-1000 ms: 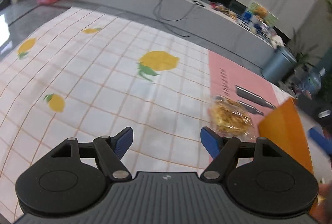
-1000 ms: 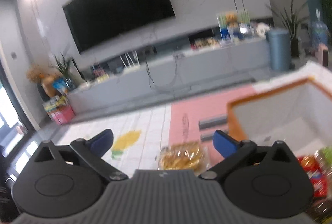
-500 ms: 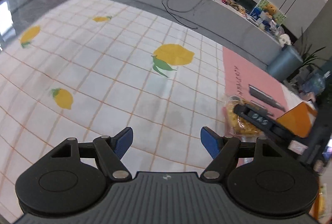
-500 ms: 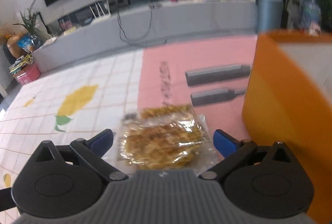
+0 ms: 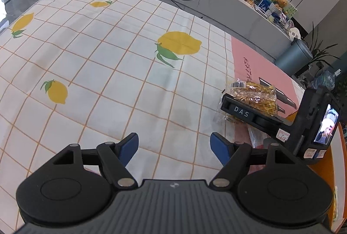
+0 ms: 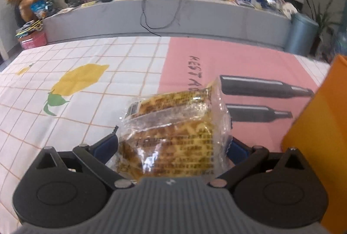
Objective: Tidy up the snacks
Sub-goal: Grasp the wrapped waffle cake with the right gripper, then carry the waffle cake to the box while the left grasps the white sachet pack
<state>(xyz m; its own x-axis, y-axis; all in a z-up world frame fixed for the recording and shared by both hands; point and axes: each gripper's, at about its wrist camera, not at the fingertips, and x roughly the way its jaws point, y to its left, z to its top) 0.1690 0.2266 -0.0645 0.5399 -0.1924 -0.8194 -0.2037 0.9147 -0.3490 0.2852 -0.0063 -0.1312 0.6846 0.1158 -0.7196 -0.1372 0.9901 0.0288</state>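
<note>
A clear packet of yellow noodle snack [image 6: 173, 132] sits between the blue fingers of my right gripper [image 6: 173, 145], which are closed against its sides; its far end is tilted up off the cloth. In the left wrist view the same packet [image 5: 253, 95] lies at the right, with the right gripper [image 5: 249, 113] over it. My left gripper [image 5: 174, 147] is open and empty above the lemon-print tablecloth [image 5: 97, 65]. An orange box [image 6: 321, 125] stands just right of the packet.
A pink placemat [image 6: 249, 60] with printed grey bottles lies under and beyond the packet. A long grey TV bench [image 6: 173, 15] with cables and small items runs along the back. A grey bin [image 6: 303, 32] stands at the back right.
My right gripper moved down and forward over the packet and its fingers closed on it. The left gripper drifted left over the cloth, staying open.
</note>
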